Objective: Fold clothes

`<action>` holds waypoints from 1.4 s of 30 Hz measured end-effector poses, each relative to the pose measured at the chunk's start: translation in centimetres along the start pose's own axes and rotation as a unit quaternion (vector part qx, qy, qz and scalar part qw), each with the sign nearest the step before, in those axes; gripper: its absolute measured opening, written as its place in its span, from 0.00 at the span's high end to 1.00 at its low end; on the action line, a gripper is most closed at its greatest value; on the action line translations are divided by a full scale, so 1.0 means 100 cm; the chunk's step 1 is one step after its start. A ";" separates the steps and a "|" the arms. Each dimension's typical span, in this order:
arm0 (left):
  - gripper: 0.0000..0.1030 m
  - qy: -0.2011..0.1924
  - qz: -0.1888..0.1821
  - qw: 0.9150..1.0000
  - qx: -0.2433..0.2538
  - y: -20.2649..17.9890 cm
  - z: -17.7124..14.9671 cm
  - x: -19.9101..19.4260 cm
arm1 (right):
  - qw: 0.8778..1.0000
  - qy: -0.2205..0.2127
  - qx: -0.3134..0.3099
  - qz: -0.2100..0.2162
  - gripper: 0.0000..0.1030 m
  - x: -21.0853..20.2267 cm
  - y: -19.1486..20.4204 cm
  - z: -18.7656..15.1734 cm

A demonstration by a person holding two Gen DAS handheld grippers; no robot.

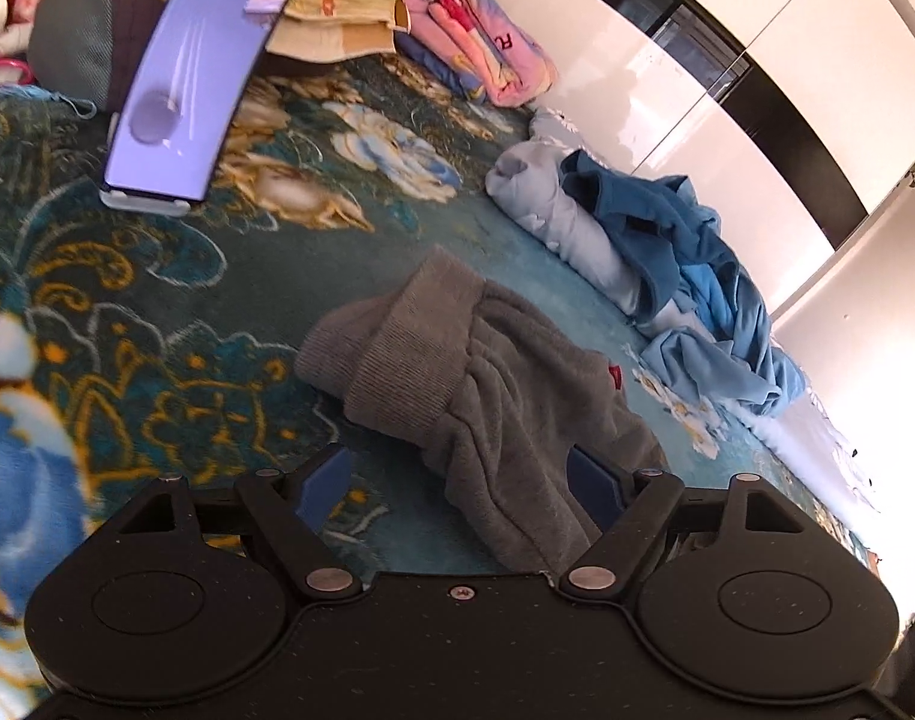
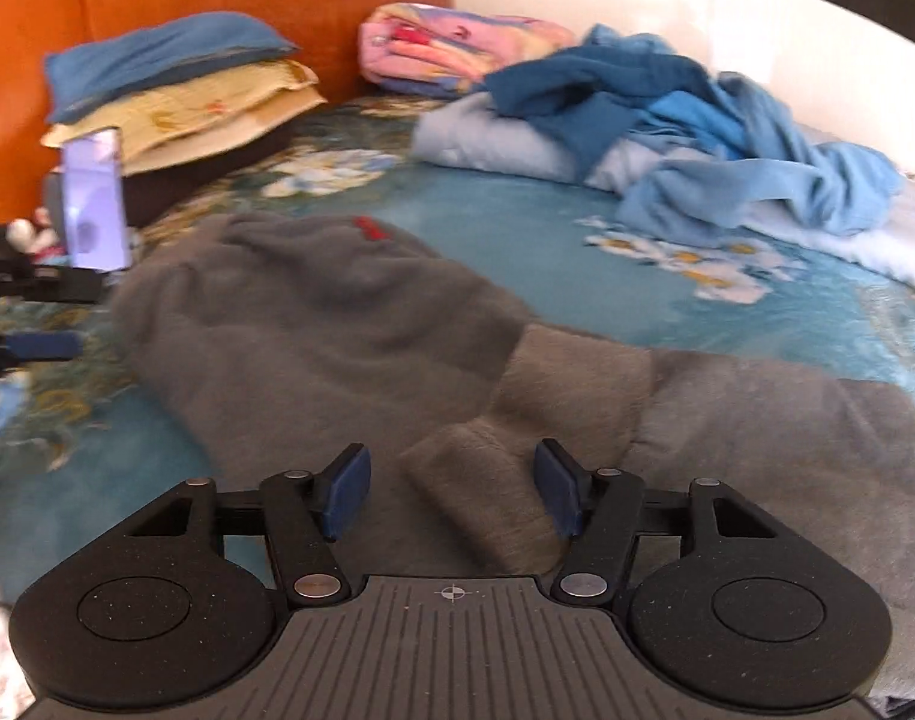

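The grey fleece sweatshirt with ribbed cuffs lies rumpled on the bed, just ahead of both tools. It looks thick, soft and floppy, fairly light, likely to sag and bunch when lifted; the firmer ribbed cuff seems the surest hold. The right hand-held gripper stands apart around that cuff. The left hand-held gripper also stands apart, cloth between its pads. The teal floral bedspread is plush; a heap of blue clothes lies beyond.
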State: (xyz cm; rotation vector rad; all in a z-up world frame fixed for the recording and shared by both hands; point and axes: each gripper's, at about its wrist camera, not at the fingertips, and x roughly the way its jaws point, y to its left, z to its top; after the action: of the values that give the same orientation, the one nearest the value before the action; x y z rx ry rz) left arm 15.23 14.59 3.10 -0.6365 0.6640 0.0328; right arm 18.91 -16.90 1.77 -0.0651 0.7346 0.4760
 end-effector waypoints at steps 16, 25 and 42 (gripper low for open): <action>0.27 -0.059 -0.031 0.971 -0.230 0.043 0.004 0.048 | 0.981 -0.099 0.156 -0.066 0.43 -0.113 -0.088 -0.027; 0.80 -0.103 0.035 0.982 -0.156 0.009 0.016 0.030 | 0.965 -0.107 0.220 -0.093 0.43 -0.134 -0.125 -0.054; 0.85 -0.091 -0.215 0.943 0.238 -0.292 -0.069 0.024 | 0.946 -0.117 0.284 -0.104 0.43 -0.156 -0.174 -0.103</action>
State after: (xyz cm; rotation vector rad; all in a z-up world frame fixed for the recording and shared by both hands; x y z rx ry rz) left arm 19.86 -13.41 13.29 -0.2930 0.3220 -0.4588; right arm 10.12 -40.85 2.52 0.4444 0.5991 0.0551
